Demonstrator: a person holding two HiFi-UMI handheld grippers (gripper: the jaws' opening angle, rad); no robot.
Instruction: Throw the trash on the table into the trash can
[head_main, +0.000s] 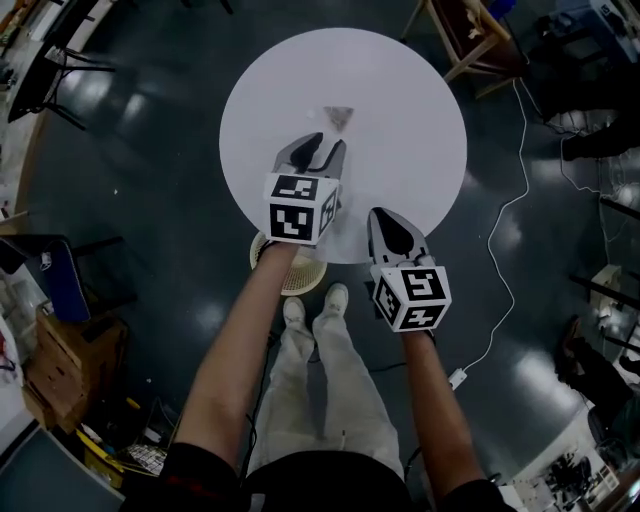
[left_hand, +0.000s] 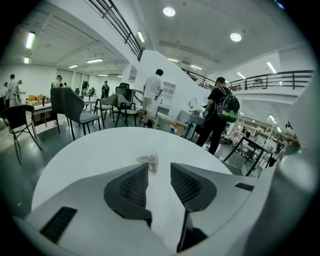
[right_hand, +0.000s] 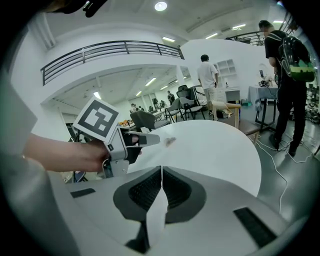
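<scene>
While the left gripper (head_main: 322, 150) holds its jaws apart over the white round table (head_main: 420, 80) at frame centre, the crumpled trash (head_main: 338, 116) lies just beyond its tips, toward the top. The right gripper (head_main: 390, 222), lower right of centre, has its jaws closed on nothing.

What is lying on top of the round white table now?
One small crumpled wrapper is visible on the white table. The open left gripper, held above the near side, covers the tabletop under it.

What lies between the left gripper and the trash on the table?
Nothing: only bare white table lies between the left gripper and the trash, as the head view shows.
</scene>
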